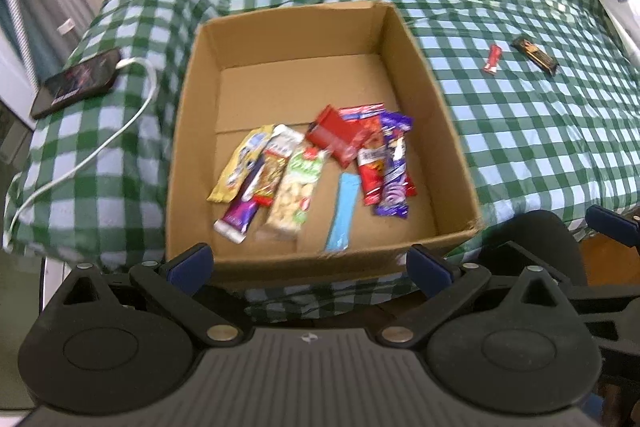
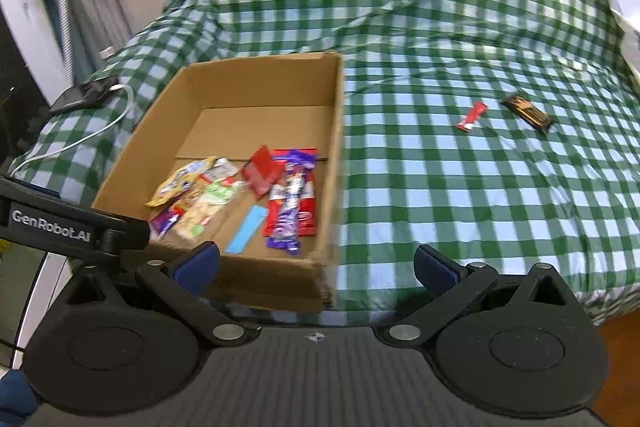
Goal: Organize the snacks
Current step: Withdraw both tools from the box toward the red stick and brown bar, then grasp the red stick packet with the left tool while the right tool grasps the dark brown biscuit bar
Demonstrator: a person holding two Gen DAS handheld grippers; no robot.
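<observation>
**Two snacks left outside the box**

Most snack packets [image 1: 312, 171] lay gathered in the cardboard box [image 1: 432, 75] on the checked bedspread [image 2: 440, 187]. A small red bar [image 2: 472, 115] and dark bar [image 2: 528, 113] lay apart, uncollected. The left gripper [image 1: 310, 263] and right gripper [image 2: 318, 267] were spread wide, holding nothing, probably ready to fetch them.

We see a bed under a green-and-white checked cover [image 2: 440, 195], rumpled toward the far end. Directly on it: an open cardboard box [image 1: 432, 75], a small red snack bar [image 2: 473, 115] and a dark snack bar [image 2: 528, 113] just beside each other, well apart from the box; a dark slab, possibly a phone [image 1: 76, 83], with a white cable [image 1: 120, 131].
</observation>
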